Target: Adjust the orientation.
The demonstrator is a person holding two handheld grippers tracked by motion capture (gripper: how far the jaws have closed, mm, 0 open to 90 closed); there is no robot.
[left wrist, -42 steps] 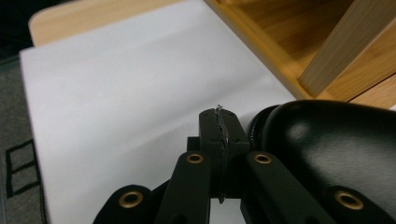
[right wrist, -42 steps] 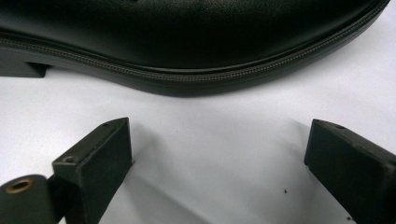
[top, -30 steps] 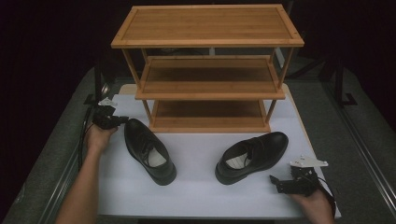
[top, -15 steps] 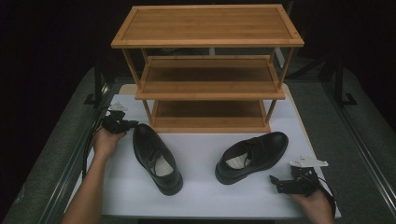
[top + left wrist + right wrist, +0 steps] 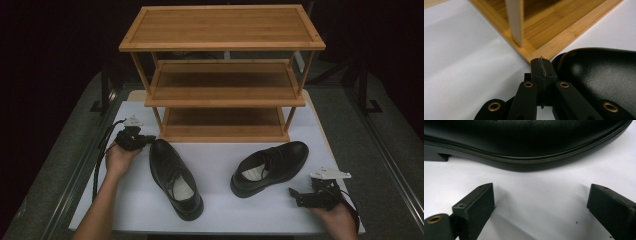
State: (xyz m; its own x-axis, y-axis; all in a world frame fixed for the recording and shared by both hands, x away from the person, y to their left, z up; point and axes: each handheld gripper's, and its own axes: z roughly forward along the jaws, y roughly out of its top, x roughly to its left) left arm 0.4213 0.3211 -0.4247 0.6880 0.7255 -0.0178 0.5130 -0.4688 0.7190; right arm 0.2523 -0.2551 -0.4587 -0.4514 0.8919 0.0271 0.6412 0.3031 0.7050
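White table (image 5: 280, 217), and on it a bamboo rack (image 5: 222, 85) toward the far side, three shelves stacked, its feet planted on the white top. In front of it, two black shoes. The left shoe (image 5: 175, 177) lies with its toe just beside the rack's near-left corner (the left gripper view shows that toe (image 5: 599, 72) close against the bottom shelf's edge (image 5: 554, 45)) and its heel pointing at the near edge. The right shoe (image 5: 270, 167) sits angled, toe toward the far right, sole flat on the top (image 5: 529, 157). The two shoes are apart, bare white between them.
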